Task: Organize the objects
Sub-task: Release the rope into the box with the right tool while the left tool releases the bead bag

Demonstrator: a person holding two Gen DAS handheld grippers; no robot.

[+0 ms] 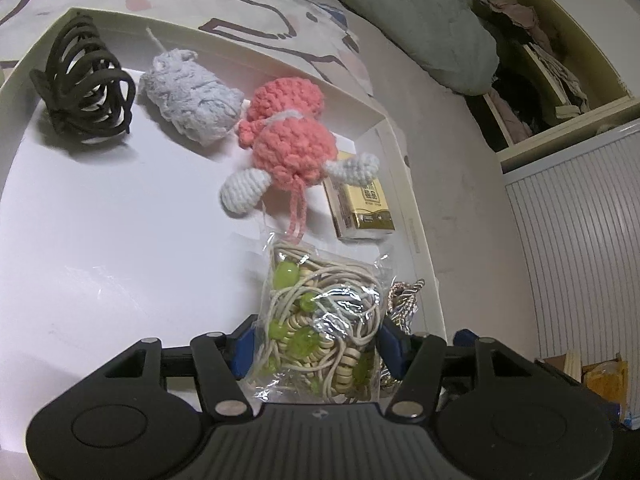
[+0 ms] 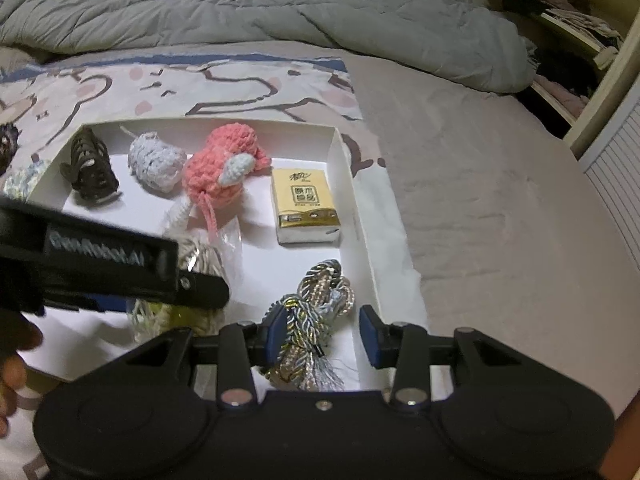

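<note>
A white shallow box point(image 1: 80, 208) point(image 2: 344, 184) lies on a bed. In it are a black hair claw point(image 1: 86, 92) point(image 2: 90, 168), a grey yarn bundle point(image 1: 192, 96) point(image 2: 156, 162), a pink crochet toy point(image 1: 288, 132) point(image 2: 220, 168) and a yellow tissue pack point(image 1: 364, 204) point(image 2: 306, 208). My left gripper point(image 1: 316, 350) is shut on a clear bag of cord and green beads point(image 1: 320, 320), low over the box. My right gripper point(image 2: 324, 334) is open, its fingers around a braided metallic cord point(image 2: 316, 304) that lies in the box's near right corner.
A grey-green quilt point(image 2: 280, 8) is bunched at the back of the bed. An open shelf unit with clothes point(image 1: 540, 60) stands to the right, with a ribbed white panel point(image 1: 580, 240) beside it. The left gripper's body point(image 2: 100, 264) crosses the right wrist view.
</note>
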